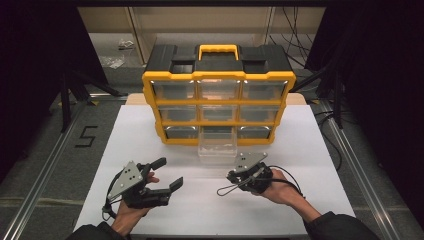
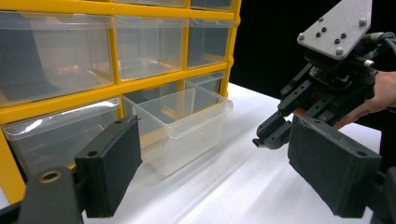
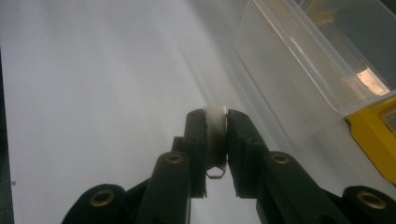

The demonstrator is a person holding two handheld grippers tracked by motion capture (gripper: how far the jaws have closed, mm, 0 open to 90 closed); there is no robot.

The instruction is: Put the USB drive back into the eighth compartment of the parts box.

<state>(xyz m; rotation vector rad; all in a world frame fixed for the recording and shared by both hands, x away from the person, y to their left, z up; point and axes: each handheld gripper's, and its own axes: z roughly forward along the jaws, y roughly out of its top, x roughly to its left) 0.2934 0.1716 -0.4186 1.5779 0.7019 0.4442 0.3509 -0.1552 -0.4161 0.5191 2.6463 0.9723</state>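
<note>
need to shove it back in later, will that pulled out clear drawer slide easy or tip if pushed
The clear drawer looks thin-walled and empty, so it is probably light and should slide easily on the smooth white table. Its back end still sits in the yellow organizer, which likely guides it. Being low and wide, it seems unlikely to tip, though thin plastic may flex.

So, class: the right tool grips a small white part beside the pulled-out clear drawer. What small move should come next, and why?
Probably carry the right tool up over the open drawer and release. The small white part is pinched between its jaws, and the drawer stands pulled out just ahead, while the left tool waits open.
</note>
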